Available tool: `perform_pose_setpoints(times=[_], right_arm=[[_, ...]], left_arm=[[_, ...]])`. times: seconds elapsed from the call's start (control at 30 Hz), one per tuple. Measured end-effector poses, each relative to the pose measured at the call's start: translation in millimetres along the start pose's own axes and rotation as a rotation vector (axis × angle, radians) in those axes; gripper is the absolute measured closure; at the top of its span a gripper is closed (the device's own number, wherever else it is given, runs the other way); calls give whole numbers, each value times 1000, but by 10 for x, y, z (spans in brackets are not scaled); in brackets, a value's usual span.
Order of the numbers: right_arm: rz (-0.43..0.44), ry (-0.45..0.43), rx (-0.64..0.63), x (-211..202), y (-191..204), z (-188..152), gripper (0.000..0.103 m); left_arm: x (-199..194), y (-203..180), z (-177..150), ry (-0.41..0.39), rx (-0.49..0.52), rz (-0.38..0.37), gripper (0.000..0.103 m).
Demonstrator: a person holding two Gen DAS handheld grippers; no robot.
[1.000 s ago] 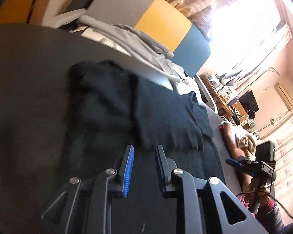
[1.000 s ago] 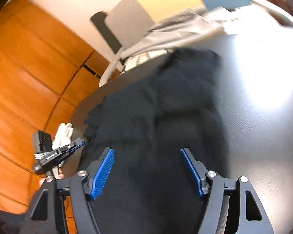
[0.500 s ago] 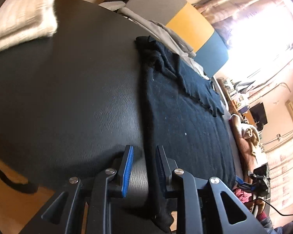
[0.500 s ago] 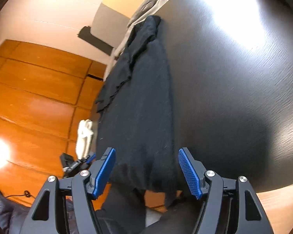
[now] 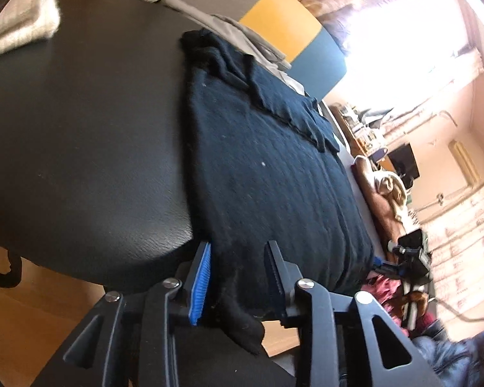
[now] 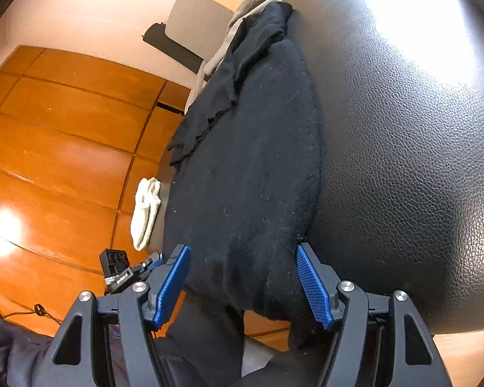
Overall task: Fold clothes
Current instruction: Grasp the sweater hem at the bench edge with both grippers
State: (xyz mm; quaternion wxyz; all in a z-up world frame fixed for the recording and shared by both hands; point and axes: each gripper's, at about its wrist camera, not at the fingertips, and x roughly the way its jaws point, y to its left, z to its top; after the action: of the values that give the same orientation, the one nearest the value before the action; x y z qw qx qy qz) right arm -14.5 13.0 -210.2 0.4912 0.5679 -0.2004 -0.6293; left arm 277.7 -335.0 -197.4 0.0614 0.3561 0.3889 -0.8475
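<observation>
A plain black garment [image 5: 274, 167] lies on the black pebbled table [image 5: 80, 148] (a cream folded cloth [image 5: 22, 22] at its far corner); gripper pads [image 6: 313, 287] are blue.

Black garment [image 6: 251, 167] on dark table [image 6: 403, 145], hem between closing right gripper [image 6: 242, 287] jaws, seemingly unpinched

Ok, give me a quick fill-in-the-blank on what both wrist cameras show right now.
1. The garment spread on the dark table is ____ in colour.
2. Its near edge hangs over the table's ____.
3. The left gripper has the hanging ____ between its opening jaws.
4. The folded pale cloth lies on the table's far ____ corner in the left wrist view.

Missing words: black; edge; garment; left
</observation>
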Motion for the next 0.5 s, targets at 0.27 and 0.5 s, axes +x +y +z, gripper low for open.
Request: perform_pose_setpoints(times=[0.27,0.5], right_arm=[[-73,-21,50,3,-175,-52,98],[-62,-42,44,20,-177,-71,98]], left_arm=[[30,-80,-182,39,-13,16,64],[133,-410,-247,35,96,195,58]])
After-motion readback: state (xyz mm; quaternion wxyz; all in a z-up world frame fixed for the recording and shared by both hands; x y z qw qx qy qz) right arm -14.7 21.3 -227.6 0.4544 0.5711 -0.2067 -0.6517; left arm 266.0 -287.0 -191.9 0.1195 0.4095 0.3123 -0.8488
